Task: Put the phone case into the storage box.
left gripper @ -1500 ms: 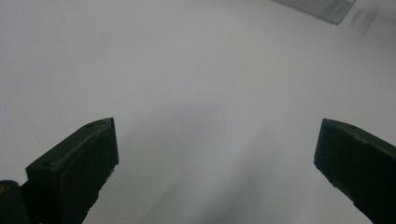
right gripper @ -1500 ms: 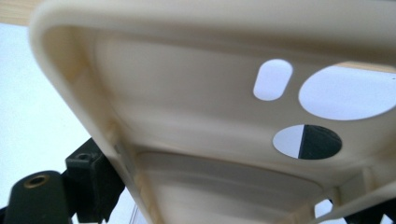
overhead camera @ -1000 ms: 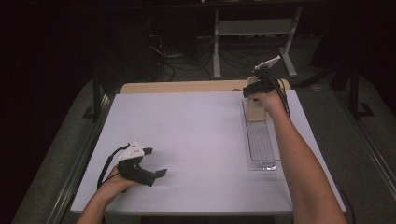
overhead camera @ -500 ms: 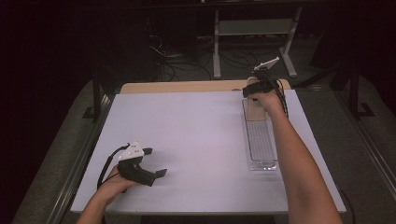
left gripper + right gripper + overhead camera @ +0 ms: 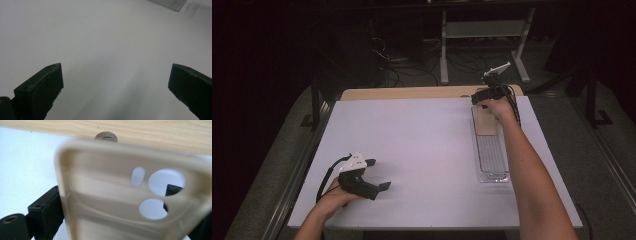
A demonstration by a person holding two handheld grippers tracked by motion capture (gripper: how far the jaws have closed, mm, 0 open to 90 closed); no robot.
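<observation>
Phone case (image 5: 120,202) in pale beige sits clamped between the jaws of the right gripper (image 5: 110,215), seen close up in the right gripper view: its inner side faces the camera, with two round openings and one small oblong slot near its upper right corner. One black jaw presses its left edge, and the other shows through a round opening and past the right edge. Beyond the case lie the white cover and a strip of light wood with a small round fitting in it.

From the high view, the right gripper (image 5: 488,95) is at the far right of the counter (image 5: 412,150), over the far end of a long clear tray (image 5: 492,160) that runs toward the person along the right side. The case (image 5: 486,122) shows there as a tan patch at the far end of that tray, just below the hand; whether it touches the tray floor I cannot tell.

The left gripper (image 5: 379,186) rests low at the near left of the counter, well apart from the tray, its cable looping beside the wrist. In the left gripper view its jaws stand wide apart over bare white surface with nothing between them, and a corner of the clear tray (image 5: 167,3) sits at the top edge.
</observation>
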